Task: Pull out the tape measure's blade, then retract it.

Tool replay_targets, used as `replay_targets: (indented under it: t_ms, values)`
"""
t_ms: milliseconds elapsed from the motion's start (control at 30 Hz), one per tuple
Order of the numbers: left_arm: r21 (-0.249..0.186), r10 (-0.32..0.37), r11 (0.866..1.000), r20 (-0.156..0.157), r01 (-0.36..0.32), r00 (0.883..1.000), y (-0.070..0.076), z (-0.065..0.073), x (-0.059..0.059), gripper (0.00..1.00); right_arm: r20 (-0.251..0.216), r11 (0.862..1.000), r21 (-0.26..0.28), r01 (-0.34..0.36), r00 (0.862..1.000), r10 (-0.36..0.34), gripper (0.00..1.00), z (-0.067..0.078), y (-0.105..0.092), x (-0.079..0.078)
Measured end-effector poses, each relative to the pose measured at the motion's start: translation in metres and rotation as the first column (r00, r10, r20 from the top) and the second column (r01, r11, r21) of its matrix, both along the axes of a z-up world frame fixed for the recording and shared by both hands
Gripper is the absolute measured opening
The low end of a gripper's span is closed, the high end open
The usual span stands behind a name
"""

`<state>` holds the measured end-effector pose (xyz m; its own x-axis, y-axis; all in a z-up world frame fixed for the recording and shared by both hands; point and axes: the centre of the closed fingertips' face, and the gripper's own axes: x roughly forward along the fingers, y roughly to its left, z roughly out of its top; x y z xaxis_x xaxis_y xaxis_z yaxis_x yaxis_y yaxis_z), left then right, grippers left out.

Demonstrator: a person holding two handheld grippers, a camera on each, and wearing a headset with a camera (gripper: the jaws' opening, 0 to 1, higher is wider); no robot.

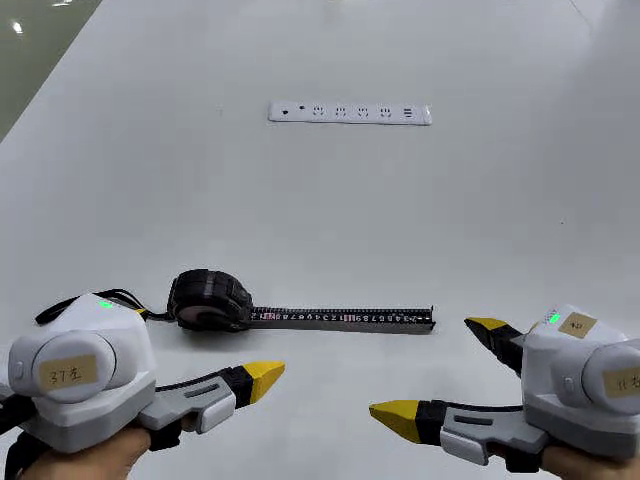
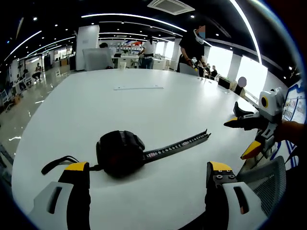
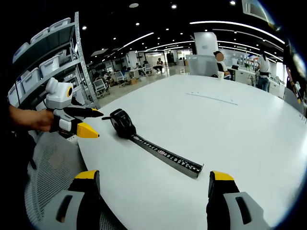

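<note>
At the far left of the head view, low over the near edge of the white bench (image 1: 400, 220): the left gripper (image 1: 208, 345), held in a hand. Fingers spread wide, grasping nothing. One yellow-tipped finger (image 1: 262, 376) aimed right, toward the middle. Handwritten paper label on the grey body.

Just beyond it, flat on the bench: a black wrist strap (image 1: 95, 298), leading right into the tape measure (image 1: 208, 300). Black case resting on the bench just ahead of the left gripper, framed between both finger tips in the left gripper view, touched by neither.

Rightward from the case's mouth: the blade (image 1: 345, 318), extended partway, dark with pale numerals, lying flat along the bench. End hook (image 1: 431, 318) free, in no grip.

Well beyond the blade, toward the far side of the bench: a white power strip (image 1: 350, 112), set crosswise, well apart from everything else.

At the far right: the right gripper (image 1: 432, 368), held in the other hand. Fingers likewise parted and empty, yellow tips aimed left. Upper tip near the blade's end hook, not touching.

In both gripper views, past the bench: an open office with ceiling lights and several people. In the right gripper view, a shelf rack (image 3: 53, 52) with bins on the left.
</note>
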<state>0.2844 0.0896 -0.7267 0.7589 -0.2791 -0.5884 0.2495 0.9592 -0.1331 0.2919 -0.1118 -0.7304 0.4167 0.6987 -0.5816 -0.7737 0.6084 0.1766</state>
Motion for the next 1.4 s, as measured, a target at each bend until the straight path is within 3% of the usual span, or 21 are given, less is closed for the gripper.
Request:
replay_targets:
  t_ms: [400,733,1067,1200,1300,1400]
  values:
    - [0.003,0.035,0.999,0.000,-0.035,0.999,0.003,-0.002,0.011,0.99,-0.020,0.996,-0.042,-0.078,0.997,0.077,0.92,-0.014,-0.007,0.015]
    - [0.008,0.064,0.998,0.001,-0.064,0.998,0.004,-0.003,0.023,0.99,-0.028,0.984,-0.084,-0.158,0.987,0.156,0.87,-0.024,-0.008,0.024]
    - [0.018,0.092,0.996,-0.007,-0.091,0.996,0.006,-0.007,0.030,0.99,-0.027,0.960,-0.129,-0.247,0.969,0.245,0.79,-0.032,-0.010,0.032]
    - [0.018,0.113,0.993,-0.008,-0.113,0.994,0.010,-0.008,0.033,0.99,-0.030,0.947,-0.149,-0.285,0.958,0.284,0.75,-0.035,-0.011,0.034]
    - [0.016,0.134,0.991,-0.009,-0.134,0.991,0.011,-0.010,0.035,0.98,-0.041,0.929,-0.179,-0.324,0.946,0.322,0.70,-0.039,-0.013,0.035]
    - [0.017,0.143,0.990,-0.012,-0.143,0.990,0.013,-0.011,0.037,0.96,-0.039,0.922,-0.189,-0.338,0.941,0.337,0.68,-0.041,-0.013,0.037]
